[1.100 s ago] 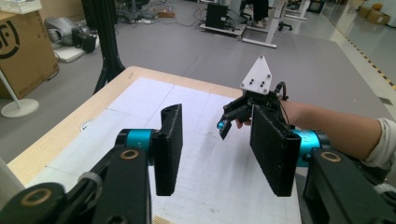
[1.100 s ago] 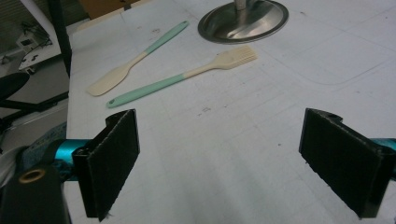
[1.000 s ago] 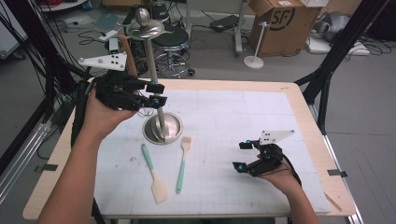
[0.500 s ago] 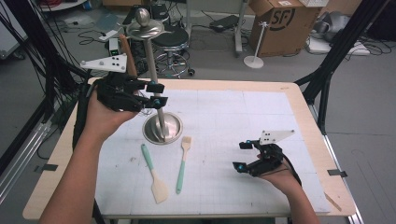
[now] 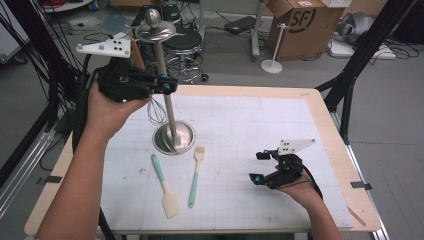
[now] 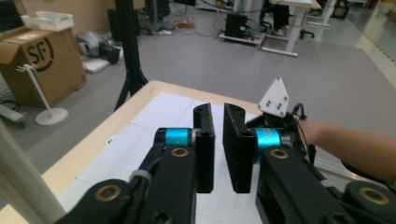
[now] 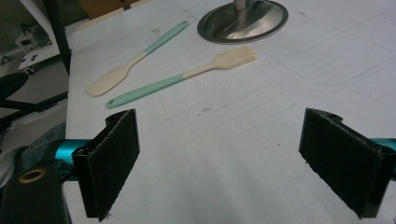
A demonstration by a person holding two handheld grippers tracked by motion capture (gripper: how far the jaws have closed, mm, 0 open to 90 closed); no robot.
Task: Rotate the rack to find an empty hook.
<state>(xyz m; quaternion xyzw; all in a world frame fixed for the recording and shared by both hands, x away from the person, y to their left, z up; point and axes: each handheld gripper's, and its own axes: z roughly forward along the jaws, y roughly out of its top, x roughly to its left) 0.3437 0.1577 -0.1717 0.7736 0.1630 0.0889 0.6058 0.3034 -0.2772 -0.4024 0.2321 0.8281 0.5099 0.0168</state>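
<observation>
Jaws of the left gripper are seen drawn narrow in the left gripper view, with a slim gap between them and nothing visible in it, while those of the right gripper are spread wide over bare tabletop at the near right and hold nothing. The left gripper is held high at the far left, its tips just beside the pole of the steel stand. A wire whisk hangs head-down just left of that pole and below the gripper; what it hangs from cannot be made out. The step in hand is judged to be the hanging of utensils on the stand. If so, the left gripper should be drawn straight away from the pole, so that neither whisk nor stand is knocked. On the tabletop near the stand's base lie a spatula on the left and a pastry brush to its right, close together but apart. Either should be gripped across the green handle, near its end, with the jaws lowered squarely so the other is not nudged. The right gripper is well apart from both.
</observation>
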